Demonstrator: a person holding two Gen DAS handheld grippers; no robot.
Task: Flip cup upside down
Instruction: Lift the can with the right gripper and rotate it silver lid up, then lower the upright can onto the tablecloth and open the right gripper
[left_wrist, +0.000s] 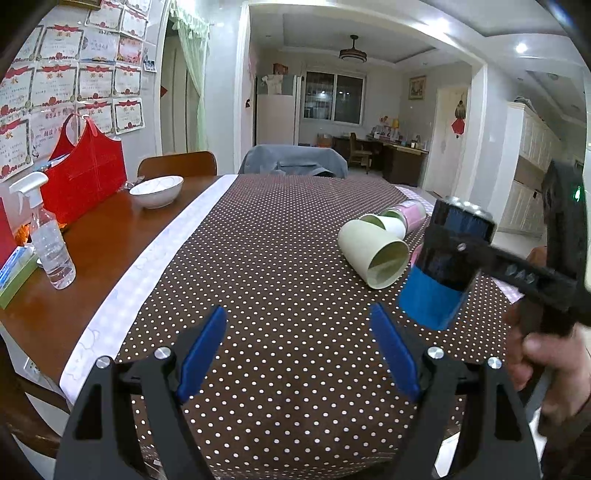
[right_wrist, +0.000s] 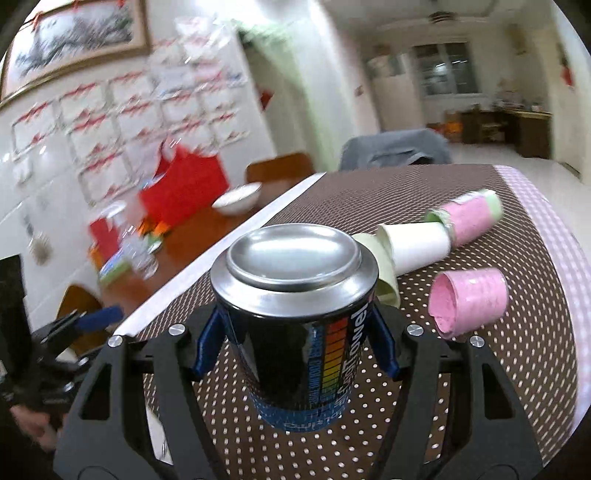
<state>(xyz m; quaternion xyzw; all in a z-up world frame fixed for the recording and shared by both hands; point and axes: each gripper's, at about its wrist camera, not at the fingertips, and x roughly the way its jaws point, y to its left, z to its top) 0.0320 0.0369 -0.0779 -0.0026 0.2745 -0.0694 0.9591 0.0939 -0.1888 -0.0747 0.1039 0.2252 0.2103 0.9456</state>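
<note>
My right gripper (right_wrist: 295, 345) is shut on a dark blue cup (right_wrist: 295, 332) with a metal base, held upside down above the dotted cloth, base up and a little tilted. The same cup (left_wrist: 443, 266) shows in the left wrist view at right, with the right gripper (left_wrist: 461, 247) clamped across it. My left gripper (left_wrist: 299, 350) is open and empty, low over the cloth near the front edge. A pale green cup (left_wrist: 373, 254) lies on its side just left of the held cup.
A white cup (right_wrist: 413, 247), a pink-wrapped cup (right_wrist: 471, 218) and a pink cup (right_wrist: 467, 301) lie on their sides on the brown dotted tablecloth (left_wrist: 277, 258). A white bowl (left_wrist: 157, 190), spray bottle (left_wrist: 48, 243) and red bag (left_wrist: 83, 177) stand on the bare wood at left.
</note>
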